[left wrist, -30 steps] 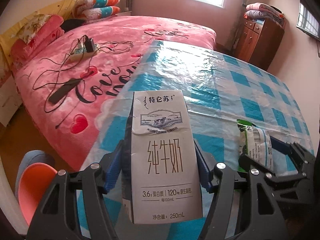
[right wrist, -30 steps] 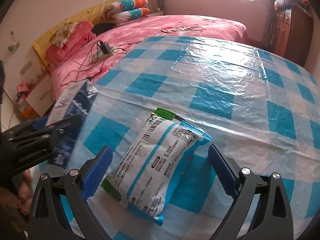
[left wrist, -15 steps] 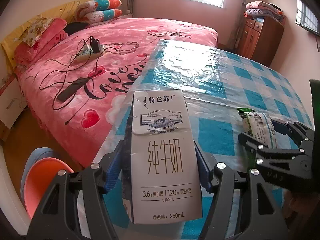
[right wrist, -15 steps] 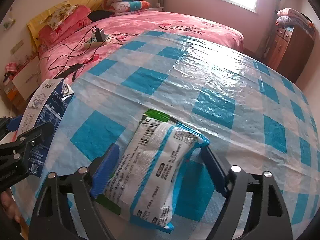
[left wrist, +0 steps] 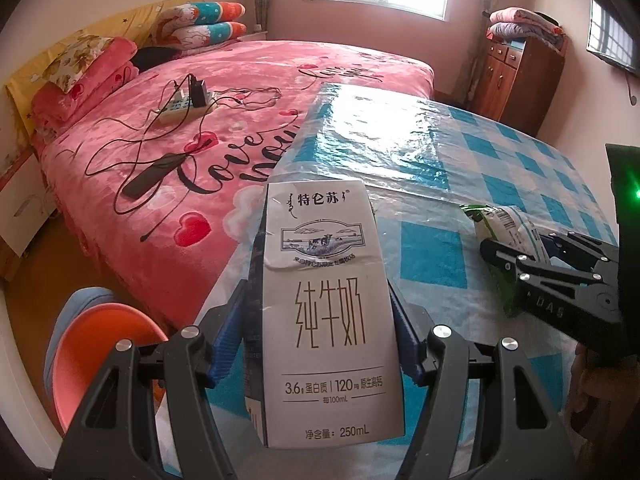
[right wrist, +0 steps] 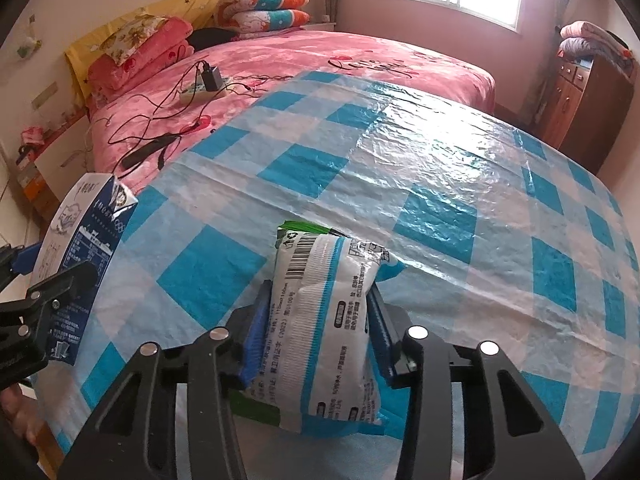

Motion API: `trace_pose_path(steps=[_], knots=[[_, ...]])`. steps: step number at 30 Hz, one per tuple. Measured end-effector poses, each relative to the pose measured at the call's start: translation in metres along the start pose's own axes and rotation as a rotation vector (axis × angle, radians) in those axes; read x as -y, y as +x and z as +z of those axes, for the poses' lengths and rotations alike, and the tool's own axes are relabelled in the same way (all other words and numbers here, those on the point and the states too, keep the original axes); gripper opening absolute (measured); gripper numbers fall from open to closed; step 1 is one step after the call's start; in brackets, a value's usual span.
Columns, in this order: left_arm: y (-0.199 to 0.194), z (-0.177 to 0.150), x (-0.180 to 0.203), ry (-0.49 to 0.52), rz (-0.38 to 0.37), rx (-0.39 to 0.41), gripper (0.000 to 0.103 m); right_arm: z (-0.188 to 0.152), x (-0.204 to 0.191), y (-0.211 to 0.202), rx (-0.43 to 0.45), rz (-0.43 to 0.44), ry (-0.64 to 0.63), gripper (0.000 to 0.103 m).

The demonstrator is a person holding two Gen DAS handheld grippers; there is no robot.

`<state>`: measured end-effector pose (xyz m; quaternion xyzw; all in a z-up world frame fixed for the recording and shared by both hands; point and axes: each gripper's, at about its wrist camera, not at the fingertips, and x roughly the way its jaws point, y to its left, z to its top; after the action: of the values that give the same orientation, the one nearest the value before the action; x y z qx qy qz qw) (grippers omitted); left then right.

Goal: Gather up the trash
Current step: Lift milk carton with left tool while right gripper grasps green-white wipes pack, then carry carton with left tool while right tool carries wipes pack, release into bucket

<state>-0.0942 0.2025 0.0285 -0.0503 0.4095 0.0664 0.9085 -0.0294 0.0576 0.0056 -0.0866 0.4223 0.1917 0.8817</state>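
Closing in since a second ago, our right gripper [right wrist: 316, 320] now pinches the white snack packet [right wrist: 324, 320], whose small print stays unreadable. Our left gripper [left wrist: 320, 340] clamps the milk carton [left wrist: 328, 312], marked "250mL"; its base is cut off. Beyond both claws lies the checked table cover [right wrist: 440, 184].

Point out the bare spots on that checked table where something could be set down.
Nearly the whole checked tablecloth is bare, from the wipes packet in the right gripper to the far edge by the bed. It is crowded only at the near left corner, around the milk carton in the left gripper.
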Motion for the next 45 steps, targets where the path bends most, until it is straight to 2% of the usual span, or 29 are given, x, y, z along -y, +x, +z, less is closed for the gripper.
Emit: trace_pose_path(steps=[10,20,28,40,45], knots=[[-0.015,-0.010,-0.020,-0.035,0.000,0.016,0.065,-0.009,0.001,-0.017,0.042,0.011,0.031,0.040],[-0.032,-0.021,-0.056,-0.097,0.009,0.034,0.065,-0.016,-0.033,-0.025,0.047,0.067,-0.024,0.040],[-0.045,-0.033,-0.096,-0.164,0.043,0.041,0.065,-0.008,-0.086,-0.038,0.060,0.180,-0.105,0.040],[-0.046,-0.074,-0.184,-0.349,0.132,-0.015,0.066,0.001,-0.191,-0.044,0.042,0.359,-0.280,0.040],[-0.039,-0.092,-0.214,-0.425,0.147,-0.034,0.066,0.002,-0.239,-0.041,0.032,0.424,-0.364,0.040]])
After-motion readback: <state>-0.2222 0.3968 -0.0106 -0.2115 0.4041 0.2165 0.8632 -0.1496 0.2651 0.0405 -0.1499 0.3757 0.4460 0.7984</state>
